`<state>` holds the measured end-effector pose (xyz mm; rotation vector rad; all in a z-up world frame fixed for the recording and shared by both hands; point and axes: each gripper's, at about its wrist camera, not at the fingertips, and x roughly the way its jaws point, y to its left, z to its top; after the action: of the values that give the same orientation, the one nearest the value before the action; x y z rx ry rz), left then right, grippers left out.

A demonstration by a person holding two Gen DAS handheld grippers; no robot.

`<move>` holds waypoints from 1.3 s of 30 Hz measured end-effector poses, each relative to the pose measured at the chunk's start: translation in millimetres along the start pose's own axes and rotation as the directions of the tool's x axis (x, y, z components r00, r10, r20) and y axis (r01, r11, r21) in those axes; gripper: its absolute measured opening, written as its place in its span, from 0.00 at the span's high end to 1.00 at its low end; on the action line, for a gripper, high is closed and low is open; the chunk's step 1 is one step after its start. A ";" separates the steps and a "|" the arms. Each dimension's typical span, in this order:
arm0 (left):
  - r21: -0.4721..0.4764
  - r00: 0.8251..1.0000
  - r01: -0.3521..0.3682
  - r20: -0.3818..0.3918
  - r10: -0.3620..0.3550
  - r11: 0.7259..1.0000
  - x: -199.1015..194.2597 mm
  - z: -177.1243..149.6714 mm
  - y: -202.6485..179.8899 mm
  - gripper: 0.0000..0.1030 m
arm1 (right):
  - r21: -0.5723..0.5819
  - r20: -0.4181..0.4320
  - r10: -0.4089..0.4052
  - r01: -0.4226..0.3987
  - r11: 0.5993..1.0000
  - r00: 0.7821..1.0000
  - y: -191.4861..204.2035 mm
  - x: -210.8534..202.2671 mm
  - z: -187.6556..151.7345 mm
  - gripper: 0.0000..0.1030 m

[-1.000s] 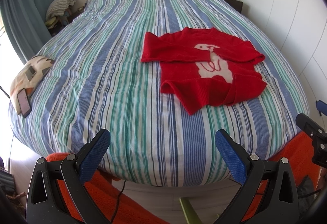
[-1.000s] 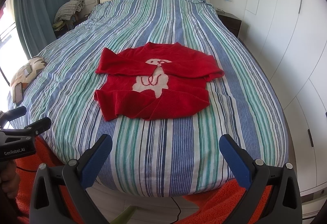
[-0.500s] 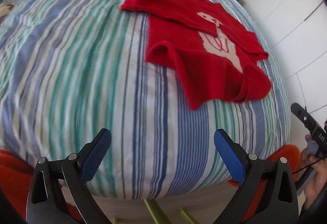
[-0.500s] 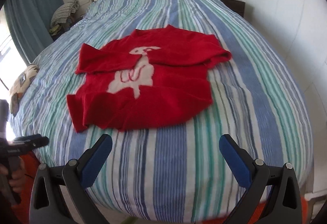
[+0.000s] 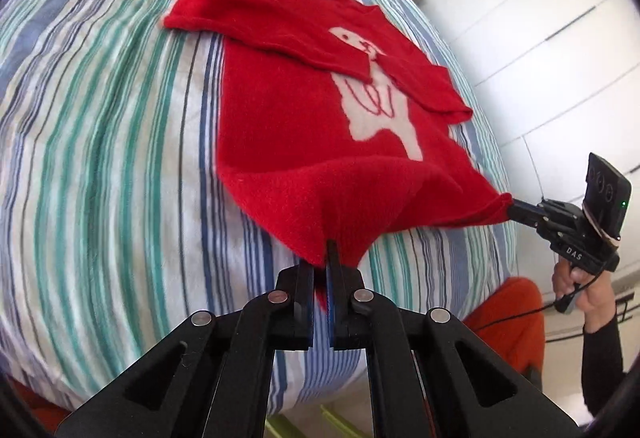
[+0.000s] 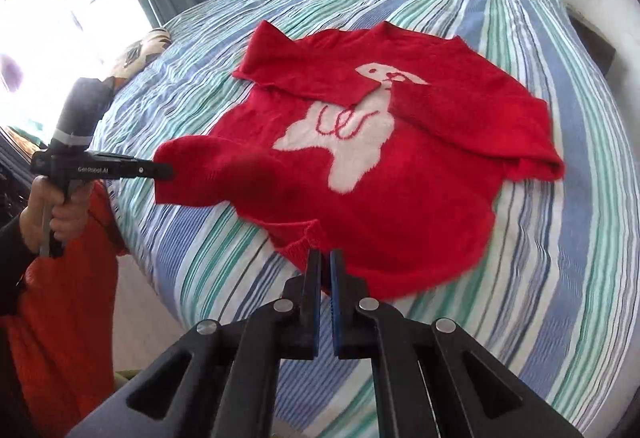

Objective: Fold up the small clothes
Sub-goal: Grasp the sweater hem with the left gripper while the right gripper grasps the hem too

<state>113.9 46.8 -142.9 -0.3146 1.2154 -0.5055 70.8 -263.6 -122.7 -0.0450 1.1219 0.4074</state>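
Two grippers, both clamped on the bottom hem of a fuzzy red knit sweater [image 6: 408,206] lying on a striped bed [image 6: 560,278]. Left gripper [image 6: 166,171] has just snapped closed and pinches the hem's left corner, lifting it a bit. Right gripper [image 6: 325,258] also just closed, biting the hem further right. Sweater's long axis runs from the hem up toward the headboard, sleeves folded across a white llama-ish figure. Plenty of bare wrinkly cotton sheet all around it, hem sits near the bed's foot edge.

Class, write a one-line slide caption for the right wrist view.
Two hand-held grippers, right and left, pinch the red sweater's hem on a striped bed.
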 end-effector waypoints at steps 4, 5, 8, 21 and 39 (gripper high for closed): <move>0.047 0.994 -0.057 -0.088 0.061 0.997 5.8 -20.2 3.6 0.96 | 0.115 -0.046 -0.078 0.083 0.990 0.996 -16.9 -6.1 -51.7 0.90; 0.061 0.990 -0.093 -0.096 0.099 0.994 13.2 -24.2 3.9 0.94 | 0.153 -0.064 -0.106 0.114 0.982 0.992 -23.2 0.0 -61.7 0.80; 0.044 0.980 -0.170 -0.097 0.174 0.984 28.7 -31.7 10.4 0.83 | 0.349 -0.059 -0.086 0.101 0.932 0.995 -45.8 0.7 -86.3 0.60; -0.115 0.991 -0.128 -0.040 0.124 0.985 37.4 -42.7 12.4 0.98 | 0.707 0.095 0.142 -0.167 0.688 0.985 -52.0 56.8 -109.6 0.96; -0.034 0.957 -0.290 -0.024 0.289 0.957 52.7 -59.2 6.3 0.98 | 0.672 -0.124 -0.073 0.138 0.728 0.990 -53.0 62.1 -108.0 0.97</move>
<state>72.9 26.4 -207.8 -0.1587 1.2648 -0.2326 18.2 -320.0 -234.0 0.5289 1.2957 -0.1359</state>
